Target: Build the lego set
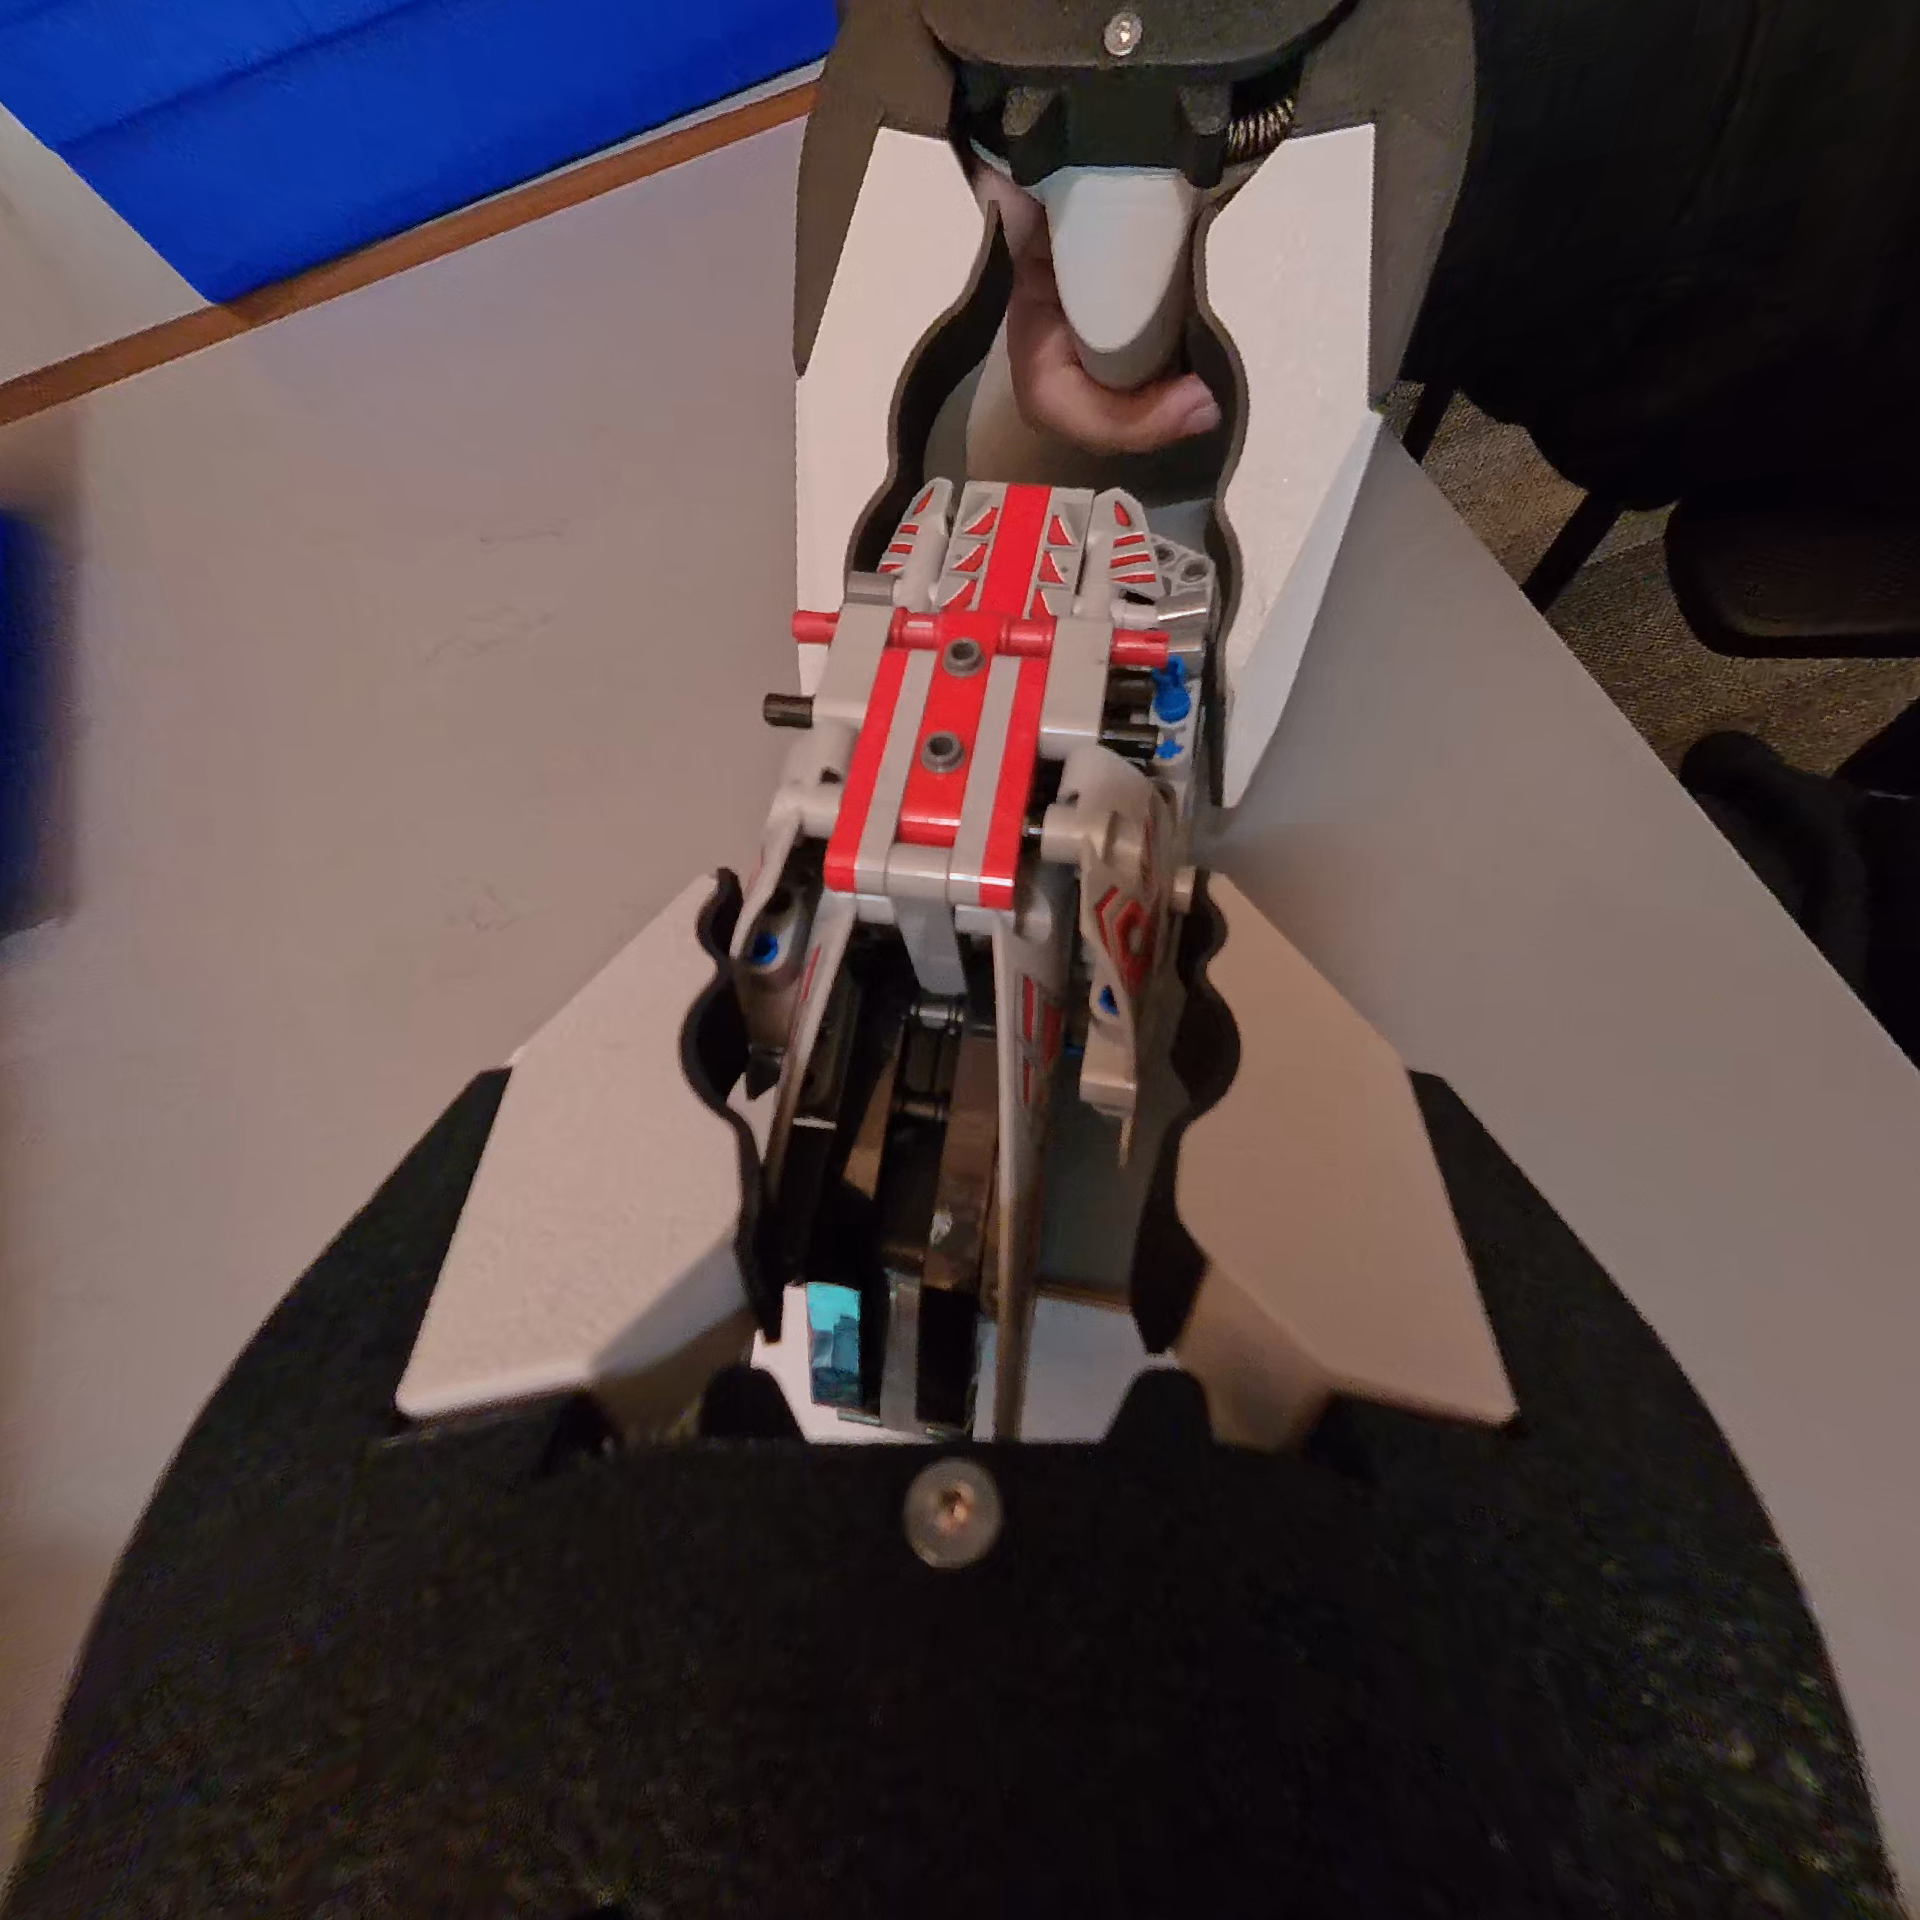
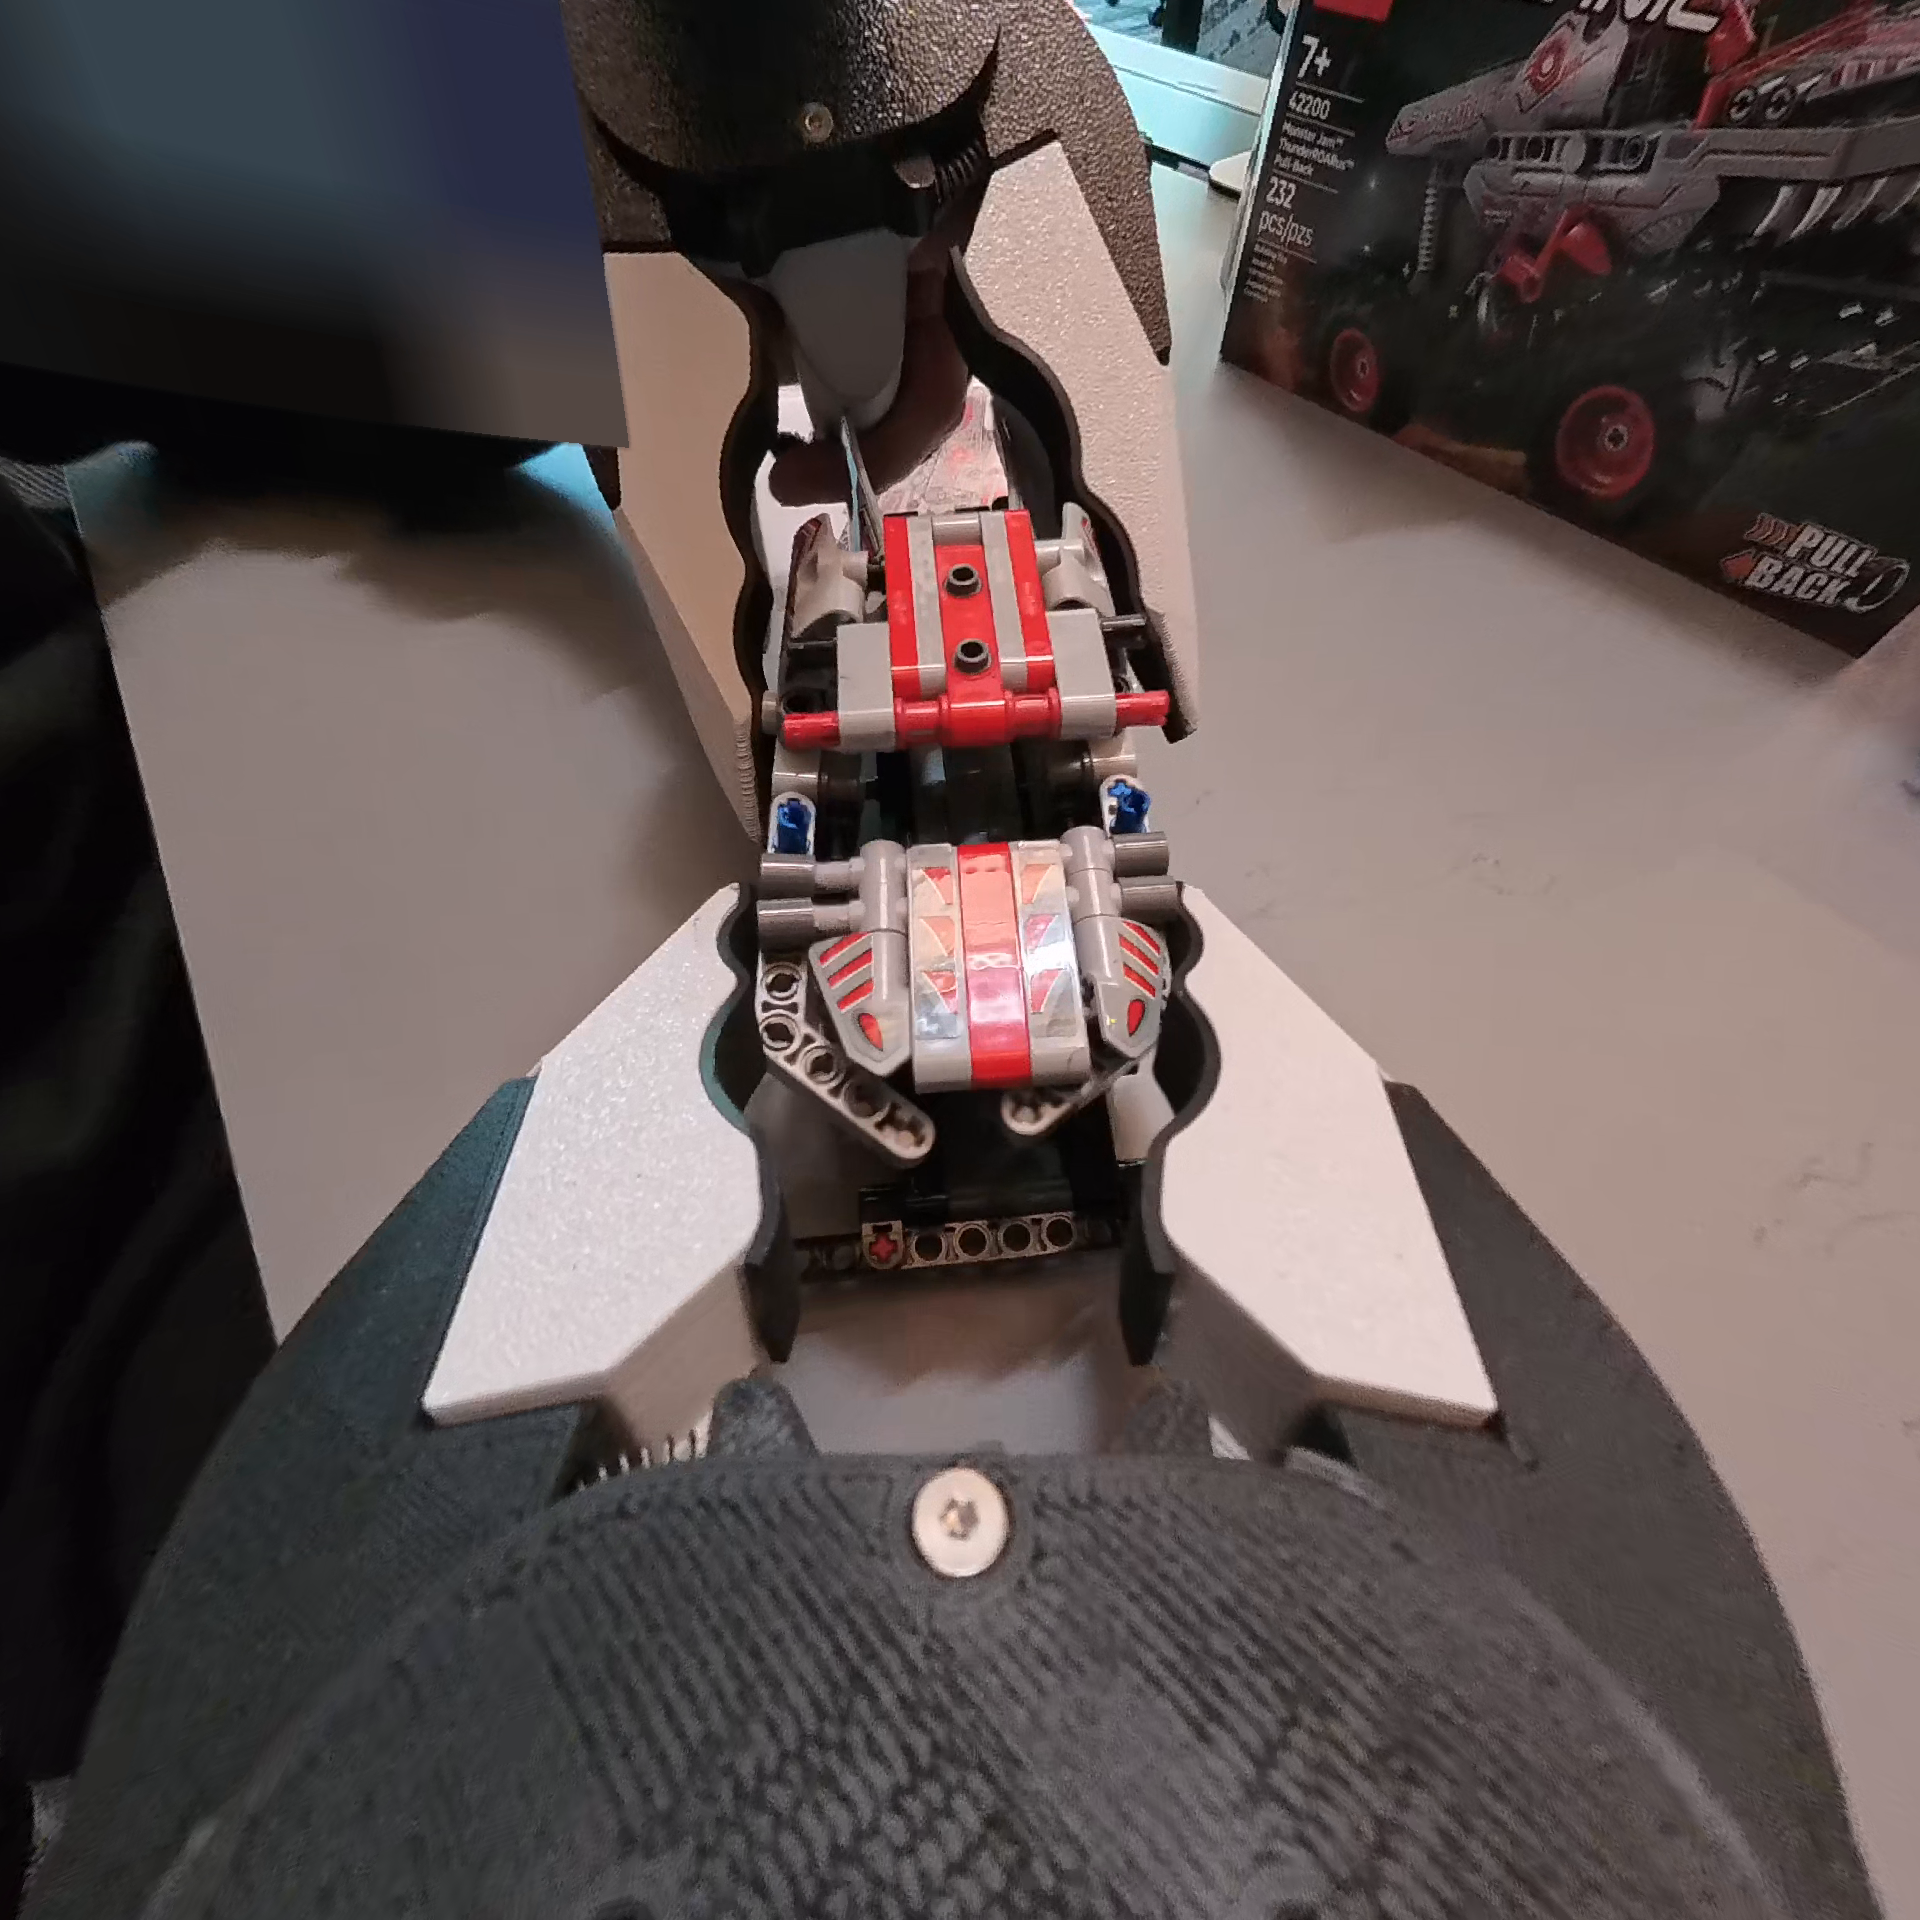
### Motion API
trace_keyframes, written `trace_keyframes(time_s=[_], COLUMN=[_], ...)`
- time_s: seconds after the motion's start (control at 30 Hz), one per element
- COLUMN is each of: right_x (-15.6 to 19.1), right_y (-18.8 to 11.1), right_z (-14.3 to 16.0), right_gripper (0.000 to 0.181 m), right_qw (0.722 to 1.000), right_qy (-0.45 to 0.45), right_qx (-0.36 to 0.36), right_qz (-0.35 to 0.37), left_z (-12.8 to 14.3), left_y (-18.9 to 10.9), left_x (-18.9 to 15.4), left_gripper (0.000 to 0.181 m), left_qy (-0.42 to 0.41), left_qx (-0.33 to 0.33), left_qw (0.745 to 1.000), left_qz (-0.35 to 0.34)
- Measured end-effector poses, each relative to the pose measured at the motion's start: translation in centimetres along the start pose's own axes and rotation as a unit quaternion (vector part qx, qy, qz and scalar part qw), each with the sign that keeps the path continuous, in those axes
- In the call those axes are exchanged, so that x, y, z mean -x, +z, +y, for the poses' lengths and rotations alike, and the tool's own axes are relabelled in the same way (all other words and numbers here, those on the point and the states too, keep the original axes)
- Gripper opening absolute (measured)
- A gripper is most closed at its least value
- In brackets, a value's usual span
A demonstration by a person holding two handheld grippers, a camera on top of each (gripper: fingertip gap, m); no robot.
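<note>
White table (image 2: pixel 1455 883); lego truck (image 1: pixel 940 790) clamped lengthwise between both grippers' jaws.

Soft, even indoor light, pale table (image 1: pixel 416 727) evenly lit, glare on the glossy curved panels of the lego model (image 2: pixel 987 977), wide-angle bending at the edges, motion blur on a blue object (image 1: pixel 31 717) at the left edge, near gripper bodies out of focus

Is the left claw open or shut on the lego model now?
Shut on it. In the left wrist view the left claw has both fingers pressed against the sides of the grey and red lego model; the right claw grips the other end.
</note>
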State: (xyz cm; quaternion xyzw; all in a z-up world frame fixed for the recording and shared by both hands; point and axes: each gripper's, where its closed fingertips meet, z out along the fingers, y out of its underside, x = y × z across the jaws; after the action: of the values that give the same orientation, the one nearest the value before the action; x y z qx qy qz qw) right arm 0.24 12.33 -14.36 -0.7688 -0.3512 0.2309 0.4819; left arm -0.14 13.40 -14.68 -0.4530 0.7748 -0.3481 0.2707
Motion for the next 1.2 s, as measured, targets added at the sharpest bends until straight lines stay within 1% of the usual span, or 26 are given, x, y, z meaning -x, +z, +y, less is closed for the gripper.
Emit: trace_keyframes(time_s=[0.03,0.1,0.2,0.27,0.3,0.37,0.43,0.47,0.5,0.6,0.67,0.7,0.83,0.97,1.1,1.2], right_x=[0.0,0.5,1.0,0.7,0.4,0.4,2.2,2.4,2.6,3.0,3.2,3.2,3.0,2.9,2.9,2.9], right_y=[-0.1,-0.4,-2.4,-4.0,-4.7,-5.7,-5.6,-5.4,-5.1,-4.3,-4.0,-3.9,-3.5,-3.3,-3.2,-3.2], right_z=[0.0,-0.3,-2.0,-2.4,-2.3,-2.1,-2.1,-2.0,-1.9,-0.8,-1.3,-1.5,-1.4,-1.5,-1.3,-1.3], right_gripper=[0.077,0.094,0.093,0.077,0.073,0.052,0.041,0.033,0.032,0.029,0.018,0.016,0.014,0.006,0.006,0.006], right_qw=[1.000,1.000,0.996,0.994,0.994,0.992,0.993,0.992,0.991,0.993,0.994,0.994,0.994,0.994,0.995,0.994], right_qy=[0.000,-0.003,-0.014,-0.008,-0.010,-0.027,-0.040,-0.039,-0.043,-0.032,-0.037,-0.037,-0.036,-0.033,-0.033,-0.017], right_qx=[-0.002,-0.014,-0.089,-0.110,-0.104,-0.083,-0.069,-0.062,-0.054,-0.016,-0.034,-0.039,-0.033,-0.038,-0.038,-0.041], right_qz=[-0.002,-0.017,-0.013,0.015,0.044,0.096,0.091,0.105,0.116,0.111,0.102,0.099,0.098,0.094,0.092,0.096], left_z=[0.0,-0.1,0.0,-0.1,-0.1,-0.1,-0.2,-0.2,-0.2,-0.2,-0.2,-0.2,-0.1,-0.1,-0.1,-0.1], left_y=[0.1,0.2,0.1,0.1,0.1,0.1,0.1,0.1,0.1,0.1,0.1,0.0,-0.1,-0.1,-0.1,-0.2], left_x=[0.0,-0.1,-0.1,-0.1,-0.1,-0.1,-0.1,-0.1,-0.1,-0.1,-0.2,-0.2,-0.3,-0.3,-0.3,-0.4], left_gripper=[0.082,0.081,0.081,0.081,0.081,0.081,0.082,0.082,0.082,0.081,0.081,0.081,0.080,0.079,0.079,0.079], left_qy=[0.000,-0.001,-0.005,-0.005,-0.005,-0.010,-0.012,-0.011,-0.011,-0.007,0.001,0.000,0.003,0.005,0.006,0.008], left_qx=[-0.001,0.002,0.009,0.005,0.004,0.001,0.000,0.000,-0.001,-0.007,-0.011,-0.011,-0.011,-0.014,-0.014,-0.012], left_qw=[1.000,1.000,1.000,1.000,1.000,1.000,1.000,1.000,1.000,1.000,1.000,1.000,1.000,1.000,1.000,1.000], left_qz=[0.002,0.006,0.005,0.002,0.002,0.001,-0.001,-0.002,-0.003,-0.002,-0.002,-0.002,0.003,0.007,0.007,0.005])
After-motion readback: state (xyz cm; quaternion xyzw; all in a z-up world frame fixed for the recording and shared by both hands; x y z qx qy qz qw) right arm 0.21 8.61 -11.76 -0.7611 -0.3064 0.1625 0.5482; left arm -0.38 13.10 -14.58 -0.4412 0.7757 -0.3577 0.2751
